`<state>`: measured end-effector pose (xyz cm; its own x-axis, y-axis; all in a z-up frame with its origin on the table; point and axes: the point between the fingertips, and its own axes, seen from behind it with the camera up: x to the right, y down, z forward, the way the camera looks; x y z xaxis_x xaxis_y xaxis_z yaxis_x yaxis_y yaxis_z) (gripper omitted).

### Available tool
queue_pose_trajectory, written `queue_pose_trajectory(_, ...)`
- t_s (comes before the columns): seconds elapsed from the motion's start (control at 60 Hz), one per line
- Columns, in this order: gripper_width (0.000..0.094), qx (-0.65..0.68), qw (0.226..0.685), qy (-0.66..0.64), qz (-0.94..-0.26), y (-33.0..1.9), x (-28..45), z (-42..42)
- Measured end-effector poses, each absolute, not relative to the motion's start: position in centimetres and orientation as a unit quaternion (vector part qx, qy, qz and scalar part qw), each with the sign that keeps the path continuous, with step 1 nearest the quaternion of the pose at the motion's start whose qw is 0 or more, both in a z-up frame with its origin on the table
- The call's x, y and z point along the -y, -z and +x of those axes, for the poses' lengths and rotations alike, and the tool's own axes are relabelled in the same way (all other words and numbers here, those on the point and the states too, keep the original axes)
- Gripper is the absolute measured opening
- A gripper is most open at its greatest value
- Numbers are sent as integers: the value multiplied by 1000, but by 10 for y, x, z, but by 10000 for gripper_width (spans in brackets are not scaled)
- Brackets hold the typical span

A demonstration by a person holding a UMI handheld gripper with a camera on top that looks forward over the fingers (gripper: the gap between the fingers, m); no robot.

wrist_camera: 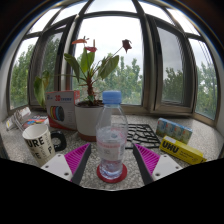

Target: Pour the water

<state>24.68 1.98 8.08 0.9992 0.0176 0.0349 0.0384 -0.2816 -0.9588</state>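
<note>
Your gripper [112, 158] stands wide open — the upright water bottle [112, 135] sits centred between its pads, ungripped, the mug [38, 142] off left.

one camera rides on the gripper [111, 163], low over the table [190, 140], looking forward along its fingers, close to the bottle [111, 135], facing the windows [110, 45].
</note>
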Motion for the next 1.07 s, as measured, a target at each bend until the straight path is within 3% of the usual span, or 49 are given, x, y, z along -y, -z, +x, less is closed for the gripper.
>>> queue_pose_trajectory(0.217, 869, -19, 575, 23, -818, -110, 54, 240)
queue_pose_trajectory(0.55, 869, -66, 563, 38, -823, -168, 236, 187)
queue_pose_trajectory(0.833, 860, -60, 553, 66, -828, -185, 367, 153)
queue_pose_trajectory(1.067, 860, -56, 554, 72, -828, -193, 413, 136)
